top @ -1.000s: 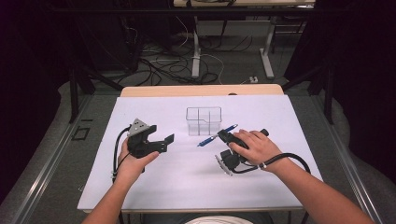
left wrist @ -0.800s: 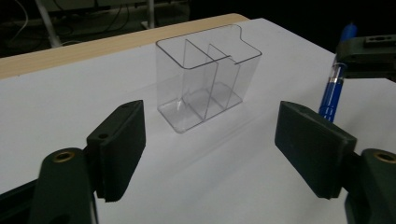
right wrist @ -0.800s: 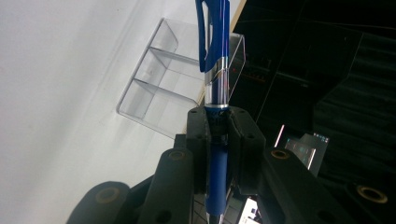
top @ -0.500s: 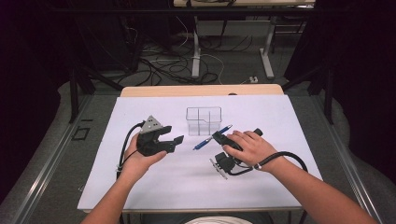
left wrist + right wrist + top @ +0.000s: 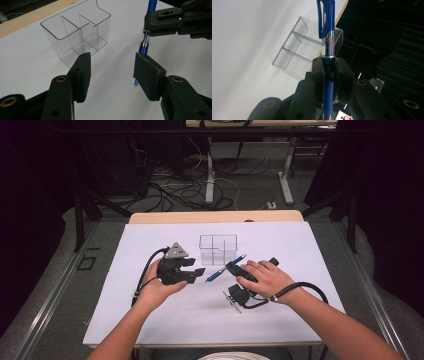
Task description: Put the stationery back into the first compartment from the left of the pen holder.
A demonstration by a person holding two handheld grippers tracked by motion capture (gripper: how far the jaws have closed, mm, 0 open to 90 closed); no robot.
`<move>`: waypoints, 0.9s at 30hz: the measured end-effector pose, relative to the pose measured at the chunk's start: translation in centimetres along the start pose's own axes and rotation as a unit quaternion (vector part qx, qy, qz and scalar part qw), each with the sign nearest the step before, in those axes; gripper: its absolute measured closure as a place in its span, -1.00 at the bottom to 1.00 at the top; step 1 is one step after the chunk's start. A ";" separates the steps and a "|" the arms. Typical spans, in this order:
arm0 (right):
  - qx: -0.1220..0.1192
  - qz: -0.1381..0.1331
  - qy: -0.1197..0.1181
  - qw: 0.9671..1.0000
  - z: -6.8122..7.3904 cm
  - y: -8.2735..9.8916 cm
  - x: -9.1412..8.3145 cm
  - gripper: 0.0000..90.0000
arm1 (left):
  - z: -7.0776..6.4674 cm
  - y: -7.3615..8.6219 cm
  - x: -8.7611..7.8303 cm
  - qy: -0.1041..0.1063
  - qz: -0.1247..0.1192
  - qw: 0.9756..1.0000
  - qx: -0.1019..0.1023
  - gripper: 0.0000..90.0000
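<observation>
The right gripper (image 5: 234, 268) is clamped on a blue pen (image 5: 222, 270), its jaws pressed together around the barrel just below the clear band; in the right gripper view the pen (image 5: 327, 37) runs straight up out of the jaws, clip end away from the hand. In the high view the pen is held low over the white tabletop (image 5: 150, 330), slanting from its tip near the left gripper (image 5: 196, 272) up toward the clear divided organiser (image 5: 218, 248) beyond it. The left gripper's jaws stand apart with nothing between them, and they have just been closing from a wider spread. The relation that matters shows in the left gripper view: the pen (image 5: 144, 43) lies ahead and off toward that gripper's right jaw, its long axis pointing roughly away from the camera and not across the gap, with the lower end just beyond the pad. The organiser (image 5: 77, 37) sits ahead and on the other side. The left gripper is the nearer free one to the pen's tip end, so a handover would likely need it to shift sideways until the barrel sits between the pads.
</observation>
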State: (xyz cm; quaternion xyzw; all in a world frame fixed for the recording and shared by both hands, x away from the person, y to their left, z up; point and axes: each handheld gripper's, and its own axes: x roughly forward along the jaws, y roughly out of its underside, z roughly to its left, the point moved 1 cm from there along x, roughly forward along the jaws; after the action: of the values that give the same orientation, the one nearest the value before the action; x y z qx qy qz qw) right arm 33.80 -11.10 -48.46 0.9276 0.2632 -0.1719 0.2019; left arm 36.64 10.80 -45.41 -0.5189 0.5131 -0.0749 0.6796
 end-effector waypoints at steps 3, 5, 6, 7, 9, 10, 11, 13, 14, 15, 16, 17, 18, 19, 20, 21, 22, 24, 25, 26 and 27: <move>0.001 0.000 -0.002 1.000 0.1 0.0 0.0 0.77 | -0.3 -0.3 0.2 0.007 0.011 1.000 -0.001 0.17; -0.001 0.001 -0.003 1.000 0.2 -0.1 0.0 0.77 | -0.5 -0.6 0.3 0.016 0.024 1.000 -0.001 0.23; 0.001 0.003 -0.004 1.000 0.2 -0.1 0.0 0.77 | -0.7 -0.7 0.5 0.012 0.020 1.000 0.004 0.24; -0.005 0.000 -0.002 1.000 0.2 -0.1 0.0 0.77 | -0.8 -0.8 0.6 0.012 0.025 1.000 0.009 0.25; -0.006 -0.001 -0.002 1.000 0.2 -0.2 0.0 0.77 | -1.1 -0.9 0.8 0.014 0.032 0.999 0.010 0.25; -0.002 0.000 -0.002 1.000 0.2 -0.2 0.0 0.77 | -1.2 -1.0 0.9 0.015 0.028 0.999 0.010 0.25; 0.003 0.003 -0.004 1.000 0.3 -0.2 0.0 0.77 | -1.3 -1.1 0.9 0.020 0.038 0.999 0.015 0.25; -0.003 0.003 -0.005 1.000 0.2 -0.3 0.0 0.77 | -1.5 -1.3 1.0 0.019 0.041 0.999 0.018 0.27; -0.002 0.006 -0.006 1.000 0.3 -0.3 0.0 0.77 | -1.6 -1.4 1.1 0.020 0.040 0.999 0.016 0.28; -0.004 0.002 -0.004 1.000 0.3 -0.3 0.1 0.77 | -1.6 -1.4 1.1 0.019 0.044 0.999 0.016 0.30; -0.006 0.003 -0.003 1.000 0.3 -0.3 0.1 0.77 | -1.7 -1.5 1.2 0.021 0.048 0.999 0.015 0.31; -0.003 0.002 -0.004 1.000 0.4 -0.4 0.1 0.77 | -1.7 -1.6 1.3 0.020 0.048 0.999 0.015 0.32; -0.004 0.003 -0.005 1.000 0.4 -0.4 0.1 0.77 | -1.7 -1.6 1.4 0.021 0.049 0.998 0.019 0.32; -0.006 0.001 -0.004 1.000 0.4 -0.4 0.1 0.77 | -1.9 -1.6 1.5 0.021 0.053 0.998 0.017 0.32; -0.006 0.002 -0.004 1.000 0.4 -0.4 0.1 0.77 | -1.9 -1.7 1.6 0.022 0.054 0.998 0.022 0.32; -0.008 0.001 -0.003 1.000 0.4 -0.4 0.1 0.77 | -2.0 -1.7 1.6 0.024 0.057 0.998 0.023 0.33; -0.010 0.000 -0.002 1.000 0.3 -0.5 0.2 0.77 | -2.0 -1.7 1.8 0.025 0.057 0.998 0.023 0.35; -0.027 -0.013 0.003 1.000 0.1 -0.6 0.3 0.77 | -2.2 -1.8 2.0 0.029 0.062 0.997 0.024 0.39; -0.035 -0.016 0.005 0.999 0.0 -0.6 0.4 0.77 | -2.2 -1.8 2.0 0.031 0.067 0.997 0.025 0.40; -0.040 -0.018 0.006 0.999 0.0 -0.7 0.4 0.77 | -2.2 -1.9 2.1 0.032 0.071 0.997 0.030 0.41; -0.031 -0.014 0.005 0.999 0.2 -0.7 0.4 0.77 | -2.3 -1.9 2.2 0.036 0.072 0.996 0.028 0.42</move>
State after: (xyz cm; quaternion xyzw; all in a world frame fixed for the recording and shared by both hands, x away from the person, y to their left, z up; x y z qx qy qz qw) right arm 33.70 -10.50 -48.98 0.9179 0.2821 -0.1620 0.2272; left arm 36.69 7.09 -45.16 -0.4580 0.5711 -0.0588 0.6787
